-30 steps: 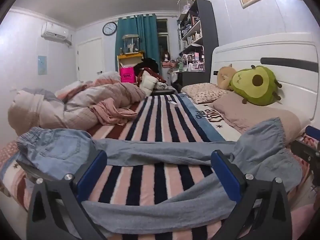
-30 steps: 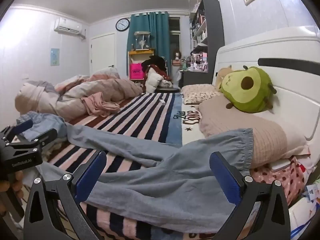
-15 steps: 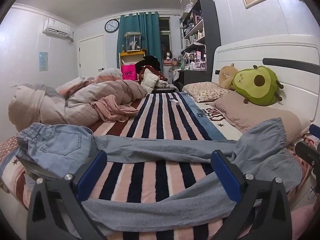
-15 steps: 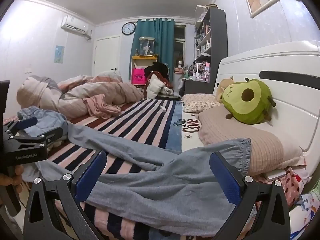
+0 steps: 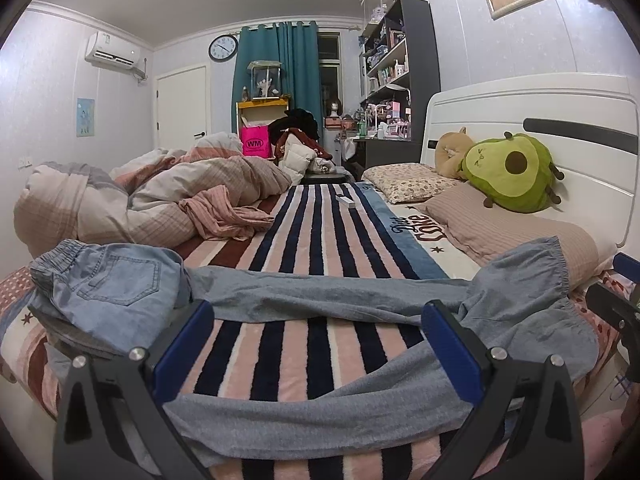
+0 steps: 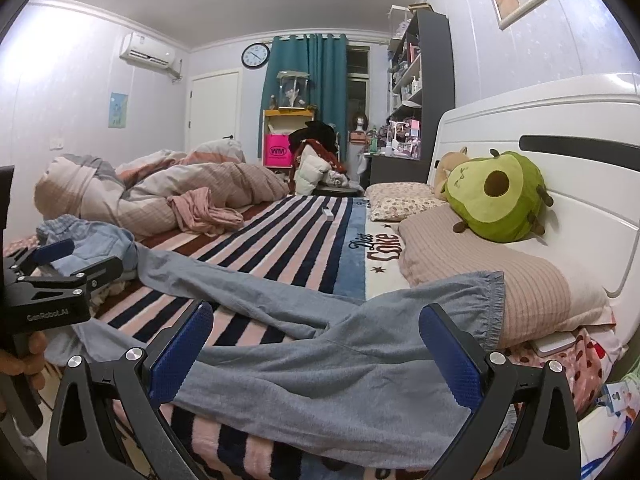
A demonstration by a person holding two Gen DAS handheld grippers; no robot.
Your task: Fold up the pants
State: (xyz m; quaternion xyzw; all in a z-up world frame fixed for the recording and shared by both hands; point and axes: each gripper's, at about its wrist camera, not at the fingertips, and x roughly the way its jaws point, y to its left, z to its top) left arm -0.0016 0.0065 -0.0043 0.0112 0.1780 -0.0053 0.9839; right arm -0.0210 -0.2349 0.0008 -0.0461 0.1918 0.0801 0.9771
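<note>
Nothing folded yet, by the look of it: the grey pants (image 5: 320,300) lie spread across the near edge of the striped blanket (image 5: 320,220) on the bed, both legs apart, one running back toward the blue denim pants (image 5: 108,284) at left, the other along the front edge. Waistband end (image 6: 480,308) is draped up against the beige pillow (image 6: 500,276) at right. Left gripper (image 5: 320,344) is spread wide w/ nothing between its pads, hovering low over the legs; right gripper (image 6: 316,348) likewise wide and empty, over the seat/waist area. So all the work is left: bring legs together, then fold lengthwise, judging from how the cloth lies

Vs 1.0 s ago: pants haven't shifted, no grasp made. Both cams have risen/tilted a bit, esp. the right one, which now shows more wall and ceiling; left gripper body sits higher in right view
</note>
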